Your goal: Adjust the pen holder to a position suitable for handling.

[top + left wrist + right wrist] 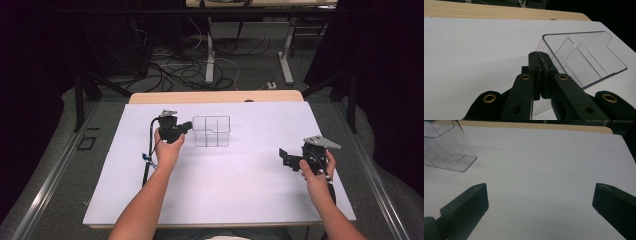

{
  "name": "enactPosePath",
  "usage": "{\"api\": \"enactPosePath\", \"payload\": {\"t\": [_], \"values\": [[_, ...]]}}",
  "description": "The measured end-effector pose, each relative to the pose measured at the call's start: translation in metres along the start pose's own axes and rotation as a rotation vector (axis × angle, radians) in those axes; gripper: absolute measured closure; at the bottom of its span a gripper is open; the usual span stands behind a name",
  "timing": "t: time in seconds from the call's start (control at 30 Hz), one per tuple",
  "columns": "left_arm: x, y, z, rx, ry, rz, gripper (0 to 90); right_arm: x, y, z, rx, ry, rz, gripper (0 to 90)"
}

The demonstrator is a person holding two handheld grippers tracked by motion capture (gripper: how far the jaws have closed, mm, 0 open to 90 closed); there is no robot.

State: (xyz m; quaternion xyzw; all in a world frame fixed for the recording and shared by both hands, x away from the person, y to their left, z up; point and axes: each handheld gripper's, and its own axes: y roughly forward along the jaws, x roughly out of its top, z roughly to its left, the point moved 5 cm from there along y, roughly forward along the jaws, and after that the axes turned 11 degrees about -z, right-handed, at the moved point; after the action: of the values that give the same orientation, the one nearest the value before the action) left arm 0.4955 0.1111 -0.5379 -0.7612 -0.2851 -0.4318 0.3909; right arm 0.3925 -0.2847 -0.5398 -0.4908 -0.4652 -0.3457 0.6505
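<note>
Your left gripper (539,53) pinches the clear divided box's (211,131) left wall, jaws closed; your right gripper (540,202) gapes wide, empty. No readable labels.

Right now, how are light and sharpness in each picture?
High view: white table sheet bright, surroundings dark, clear box faint. Left gripper view: box rim sharp, left gripper dark, near parts soft. Right gripper view: dim, right gripper blurred.
</note>
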Motion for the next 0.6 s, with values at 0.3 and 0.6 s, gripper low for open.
{"api": "enactPosePath", "payload": {"t": [0.3, 0.6], "values": [[0.005, -0.012, -0.002, -0.013, -0.013, -0.004, 81.9, 0.0, 0.0, 0.0, -0.001, -0.006, 0.001, 0.1], [0.01, -0.023, -0.007, -0.032, -0.019, -0.036, 73.5, 0.0, -0.001, 0.001, -0.003, -0.004, -0.001, 0.1]]}}
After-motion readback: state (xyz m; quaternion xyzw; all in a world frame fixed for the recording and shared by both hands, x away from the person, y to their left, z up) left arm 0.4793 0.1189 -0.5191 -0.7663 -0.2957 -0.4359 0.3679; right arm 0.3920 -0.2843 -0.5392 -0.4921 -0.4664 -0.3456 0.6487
